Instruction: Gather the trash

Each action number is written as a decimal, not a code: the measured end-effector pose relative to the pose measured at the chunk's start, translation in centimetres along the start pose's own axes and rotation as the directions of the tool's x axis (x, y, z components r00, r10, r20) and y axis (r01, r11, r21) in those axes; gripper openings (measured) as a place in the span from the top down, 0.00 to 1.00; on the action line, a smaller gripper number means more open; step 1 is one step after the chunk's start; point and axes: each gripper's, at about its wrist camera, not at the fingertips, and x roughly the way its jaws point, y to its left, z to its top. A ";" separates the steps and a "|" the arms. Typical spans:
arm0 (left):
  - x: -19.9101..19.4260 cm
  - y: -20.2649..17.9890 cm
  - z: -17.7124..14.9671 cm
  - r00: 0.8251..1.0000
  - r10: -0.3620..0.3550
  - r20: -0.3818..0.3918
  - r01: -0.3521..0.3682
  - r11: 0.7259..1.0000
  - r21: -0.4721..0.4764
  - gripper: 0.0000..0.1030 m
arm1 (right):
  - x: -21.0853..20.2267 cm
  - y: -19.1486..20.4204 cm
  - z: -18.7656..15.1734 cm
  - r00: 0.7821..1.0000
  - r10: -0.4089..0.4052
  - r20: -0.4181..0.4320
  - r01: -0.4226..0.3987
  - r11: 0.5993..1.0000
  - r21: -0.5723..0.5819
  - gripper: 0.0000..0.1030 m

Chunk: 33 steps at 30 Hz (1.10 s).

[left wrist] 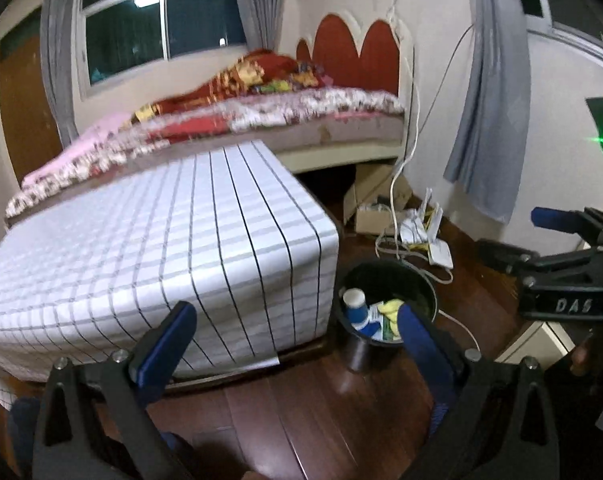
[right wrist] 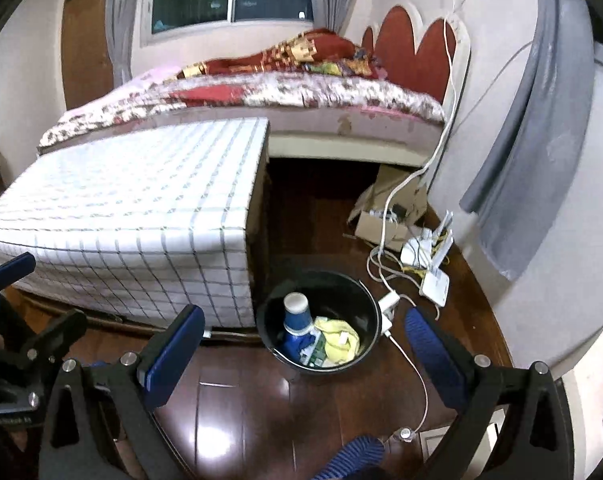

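A black round trash bin (right wrist: 365, 300) stands on the dark wood floor beside a table covered with a white checked cloth (right wrist: 141, 208). Inside it lie a blue and white paper cup (right wrist: 296, 316), a yellow crumpled wrapper (right wrist: 337, 340) and other scraps. The bin also shows in the left wrist view (left wrist: 357, 344), partly behind a blue finger pad. My right gripper (right wrist: 305, 344) is open and empty, above and just in front of the bin. My left gripper (left wrist: 297, 332) is open and empty, above the table's corner. The right gripper shows at the right edge of the left view (left wrist: 557, 232).
A bed (right wrist: 301, 92) with floral and red bedding stands behind the table. A cardboard box (right wrist: 385, 216), white routers (right wrist: 429, 264) and loose white cables (right wrist: 413, 368) lie on the floor right of the bin. Grey curtain (right wrist: 525, 160) hangs at the right wall.
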 end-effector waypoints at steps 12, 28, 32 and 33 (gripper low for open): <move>-2.2 1.8 1.3 0.996 0.026 0.085 -0.021 0.999 -0.049 0.01 | -3.6 1.1 0.3 0.999 -0.017 0.042 0.017 1.000 -0.006 0.01; -3.3 1.4 1.2 0.994 0.024 0.105 -0.019 0.999 -0.051 0.01 | -4.4 0.9 0.2 0.999 -0.018 0.050 0.018 1.000 0.008 0.01; -3.4 1.5 1.3 0.994 0.026 0.105 -0.021 0.999 -0.048 0.01 | -4.6 1.0 0.3 0.998 -0.018 0.053 0.017 1.000 0.006 0.01; -3.4 1.5 1.3 0.994 0.026 0.105 -0.021 0.999 -0.048 0.01 | -4.6 1.0 0.3 0.998 -0.018 0.054 0.018 1.000 0.006 0.01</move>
